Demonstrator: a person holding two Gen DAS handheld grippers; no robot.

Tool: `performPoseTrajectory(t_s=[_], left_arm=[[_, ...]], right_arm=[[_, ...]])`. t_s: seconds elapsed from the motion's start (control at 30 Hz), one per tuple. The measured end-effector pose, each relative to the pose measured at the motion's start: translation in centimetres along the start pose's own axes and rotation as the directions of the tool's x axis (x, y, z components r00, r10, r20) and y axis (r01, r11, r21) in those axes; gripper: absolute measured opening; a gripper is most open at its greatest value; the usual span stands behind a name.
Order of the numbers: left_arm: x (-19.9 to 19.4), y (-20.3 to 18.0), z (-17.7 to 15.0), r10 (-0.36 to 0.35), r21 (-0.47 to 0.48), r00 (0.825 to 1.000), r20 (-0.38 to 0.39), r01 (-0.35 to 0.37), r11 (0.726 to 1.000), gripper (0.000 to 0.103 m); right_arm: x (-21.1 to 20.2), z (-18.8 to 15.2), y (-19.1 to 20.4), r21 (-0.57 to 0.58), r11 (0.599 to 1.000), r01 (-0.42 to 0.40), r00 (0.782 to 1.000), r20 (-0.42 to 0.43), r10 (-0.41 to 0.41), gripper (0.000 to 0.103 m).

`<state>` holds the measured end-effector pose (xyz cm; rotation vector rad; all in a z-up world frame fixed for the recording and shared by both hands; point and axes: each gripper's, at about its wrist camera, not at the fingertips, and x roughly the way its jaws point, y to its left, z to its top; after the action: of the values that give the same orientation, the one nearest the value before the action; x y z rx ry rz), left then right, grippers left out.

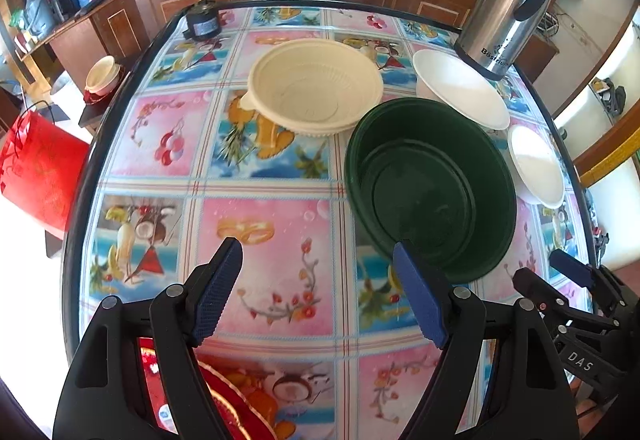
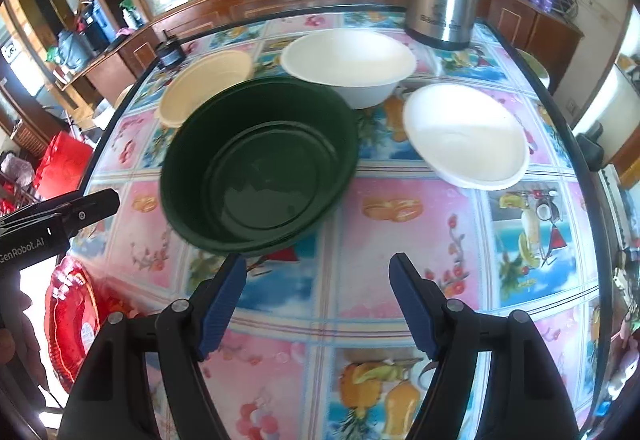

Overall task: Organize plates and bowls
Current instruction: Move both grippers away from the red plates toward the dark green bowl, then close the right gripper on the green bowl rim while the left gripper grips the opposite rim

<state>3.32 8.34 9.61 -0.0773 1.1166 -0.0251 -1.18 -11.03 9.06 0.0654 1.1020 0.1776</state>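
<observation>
While both grippers are pitched steeply down over the table (image 1: 280,24), nothing is held. The left gripper (image 1: 318,290) is seen wide open and empty, its right pad overlapping the near rim of the dark green bowl (image 1: 432,188). The right gripper (image 2: 318,302) is also wide open and empty, just short of that bowl's near rim. Relative to the green bowl: the cream bowl (image 1: 316,88) is set behind-left, the larger white bowl (image 2: 348,68) behind it, the smaller white bowl (image 2: 466,136) to its right, and the steel thermos jug (image 1: 510,8) at the far corner.
</observation>
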Motion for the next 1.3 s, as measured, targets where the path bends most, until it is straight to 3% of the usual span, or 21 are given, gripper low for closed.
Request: performPoseTrajectory(t_s=[0.43, 1.3], left_arm=[[3.6, -1.7, 2.1, 0.031, 0.011, 0.999, -0.020, -0.030, 0.999, 0.079], [8.6, -2.4, 3.9, 0.038, 0.005, 0.996, -0.077, -0.038, 0.999, 0.079]], right_arm=[[0.6, 2.4, -2.2, 0.057, 0.998, -0.005, 1.000, 0.027, 0.003, 0.075], [5.3, 5.4, -2.4, 0.102, 0.994, -0.040, 0.999, -0.027, 0.043, 0.076]])
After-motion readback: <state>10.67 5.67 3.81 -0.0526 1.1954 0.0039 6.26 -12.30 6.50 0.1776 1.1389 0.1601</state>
